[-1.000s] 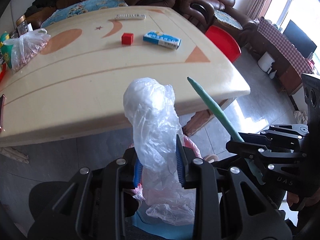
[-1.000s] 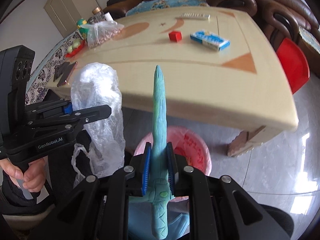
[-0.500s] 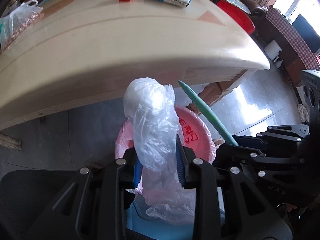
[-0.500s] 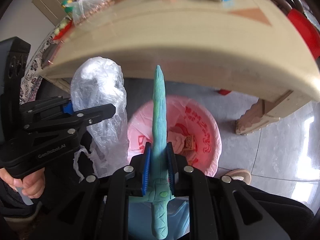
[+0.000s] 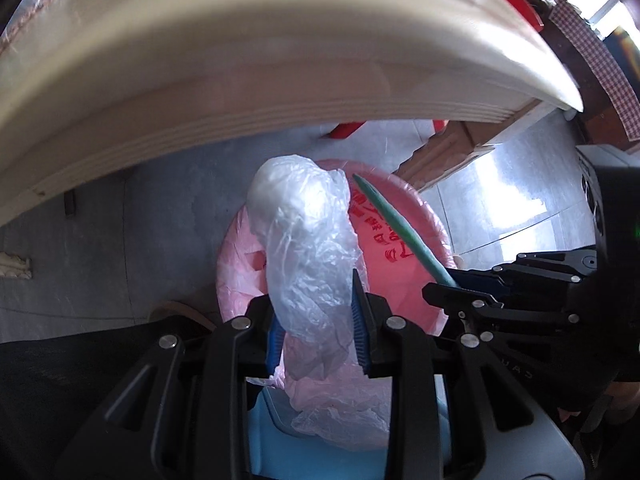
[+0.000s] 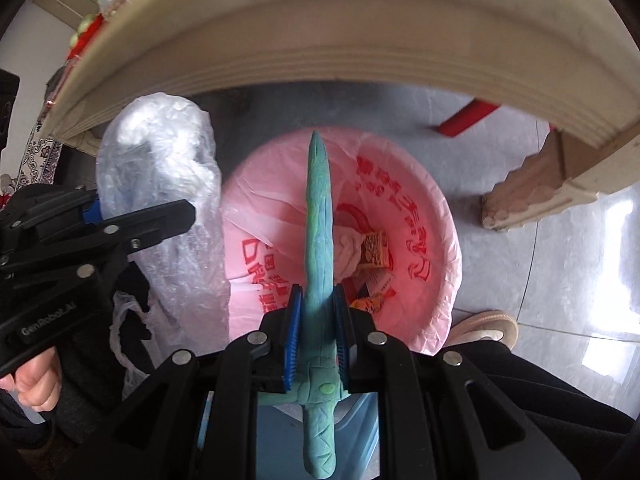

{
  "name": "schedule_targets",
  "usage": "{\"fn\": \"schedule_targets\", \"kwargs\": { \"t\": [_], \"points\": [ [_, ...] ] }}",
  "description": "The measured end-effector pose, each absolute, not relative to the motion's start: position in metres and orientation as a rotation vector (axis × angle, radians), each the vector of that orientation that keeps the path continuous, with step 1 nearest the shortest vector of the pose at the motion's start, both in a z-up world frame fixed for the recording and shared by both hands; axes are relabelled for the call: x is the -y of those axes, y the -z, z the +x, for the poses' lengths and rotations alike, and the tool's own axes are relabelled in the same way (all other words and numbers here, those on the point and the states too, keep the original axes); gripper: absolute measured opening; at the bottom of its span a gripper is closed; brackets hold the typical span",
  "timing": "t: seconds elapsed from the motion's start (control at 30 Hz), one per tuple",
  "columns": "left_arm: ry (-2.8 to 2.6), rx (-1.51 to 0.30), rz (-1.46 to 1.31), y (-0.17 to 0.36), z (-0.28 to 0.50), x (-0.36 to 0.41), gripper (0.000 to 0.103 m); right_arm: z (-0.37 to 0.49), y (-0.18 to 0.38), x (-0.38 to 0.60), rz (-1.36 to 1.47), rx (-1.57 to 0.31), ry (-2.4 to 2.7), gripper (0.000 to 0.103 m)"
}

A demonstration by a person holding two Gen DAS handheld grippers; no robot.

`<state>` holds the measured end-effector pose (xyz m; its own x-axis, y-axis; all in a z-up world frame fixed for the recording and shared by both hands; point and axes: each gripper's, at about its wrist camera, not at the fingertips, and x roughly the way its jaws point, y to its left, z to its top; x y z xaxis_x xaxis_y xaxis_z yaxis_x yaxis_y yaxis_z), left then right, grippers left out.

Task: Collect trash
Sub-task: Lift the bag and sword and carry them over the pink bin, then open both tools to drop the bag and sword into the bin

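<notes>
A crumpled clear plastic bag (image 5: 304,240) sticks up from my left gripper (image 5: 318,332), which is shut on it, above the left rim of a bin with a pink liner (image 5: 400,236). My right gripper (image 6: 316,332) is shut on a long green-blue clay sword (image 6: 320,216), whose tip points across the open bin (image 6: 420,208). Paper scraps and wrappers (image 6: 372,252) lie in the bin's bottom. In the right wrist view the left gripper (image 6: 120,228) with the bag (image 6: 160,160) is at the left. The sword (image 5: 396,228) and right gripper (image 5: 440,292) show at the right of the left wrist view.
The cream table's edge (image 6: 320,40) arches overhead, its carved leg (image 6: 528,192) at the right. A red stool leg (image 6: 468,120) stands behind the bin. A shoe (image 6: 484,332) and a dark trouser leg (image 6: 540,392) are beside the bin on grey tiles.
Both grippers have sunk from above the tabletop to below its edge, close over the bin. The tabletop items have left view. Both grips are unchanged.
</notes>
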<state>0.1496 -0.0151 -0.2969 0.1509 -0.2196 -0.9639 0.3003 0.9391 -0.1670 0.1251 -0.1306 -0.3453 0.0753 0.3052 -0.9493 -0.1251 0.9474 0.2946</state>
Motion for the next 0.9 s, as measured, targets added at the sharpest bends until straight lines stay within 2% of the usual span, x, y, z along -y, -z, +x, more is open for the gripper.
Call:
{"fn": "schedule_targets", "kwargs": {
  "t": [0.33,0.67,0.9],
  "points": [
    [0.322,-1.470,0.021,0.340,0.165,0.018,0.028,0.138,0.389,0.130,0.138,-1.557,-0.310,0.016],
    [0.343,-1.532,0.037,0.371,0.172,0.036,0.028,0.145,0.408,0.125,0.154,-1.599,-0.312,0.016],
    [0.305,-1.544,0.012,0.378,0.177,0.027,0.036,0.147,0.413,0.129,0.173,-1.573,-0.310,0.018]
  ]
}}
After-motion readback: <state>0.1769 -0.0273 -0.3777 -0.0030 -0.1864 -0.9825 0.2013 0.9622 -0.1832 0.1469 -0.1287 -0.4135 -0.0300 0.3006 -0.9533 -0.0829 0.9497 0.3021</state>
